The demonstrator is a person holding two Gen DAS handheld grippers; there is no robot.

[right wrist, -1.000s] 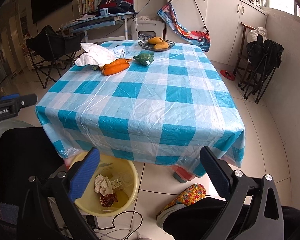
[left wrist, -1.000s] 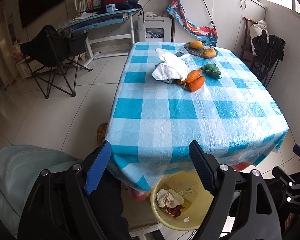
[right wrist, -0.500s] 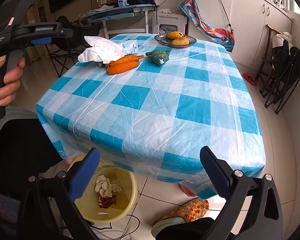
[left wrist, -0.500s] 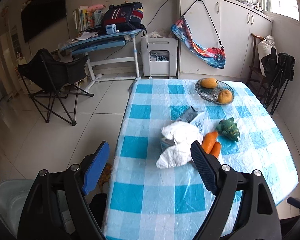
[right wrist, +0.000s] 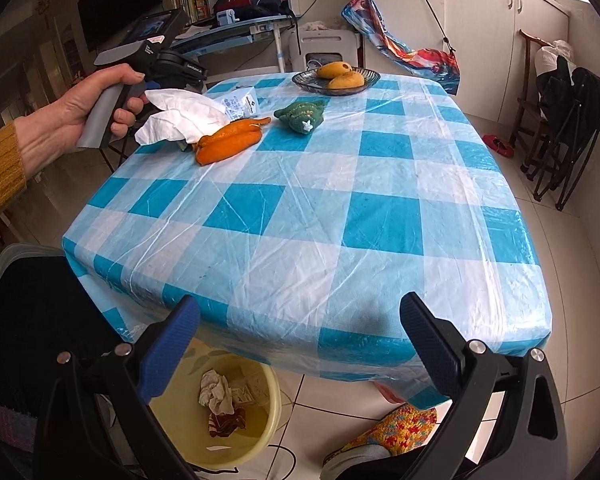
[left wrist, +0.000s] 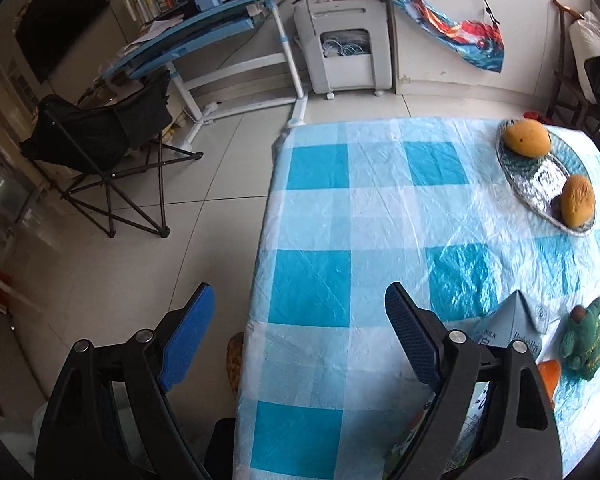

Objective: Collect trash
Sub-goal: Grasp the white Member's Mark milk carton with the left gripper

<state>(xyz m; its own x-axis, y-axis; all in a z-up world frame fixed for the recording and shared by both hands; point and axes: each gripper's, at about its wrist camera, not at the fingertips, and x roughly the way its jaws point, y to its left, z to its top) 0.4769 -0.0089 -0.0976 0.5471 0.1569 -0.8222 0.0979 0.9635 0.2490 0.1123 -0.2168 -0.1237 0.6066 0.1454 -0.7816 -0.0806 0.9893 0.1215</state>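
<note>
A crumpled white tissue (right wrist: 184, 116) and a milk carton (right wrist: 240, 102) lie at the far left of the blue-checked table (right wrist: 340, 208), beside orange carrots (right wrist: 230, 140). A hand (right wrist: 80, 112) holds my left gripper (left wrist: 300, 336) just above and behind the tissue. Its jaws are opening, with nothing between them. In the left wrist view the carton (left wrist: 512, 328) shows beside the right finger and the tissue is hidden. My right gripper (right wrist: 300, 350) hangs open and empty over the table's near edge. Below it stands a yellow bin (right wrist: 260, 440) holding crumpled trash (right wrist: 220, 396).
A green toy (right wrist: 302, 114) and a glass bowl of fruit (right wrist: 336, 76) sit farther back on the table. A black folding chair (left wrist: 100, 148) and a desk (left wrist: 204, 28) stand to the left. A colourful slipper (right wrist: 384, 432) lies by the bin.
My left gripper has swung from over the bin at the near edge to the table's far left, above the tissue and carton. The right gripper shifted slightly.
</note>
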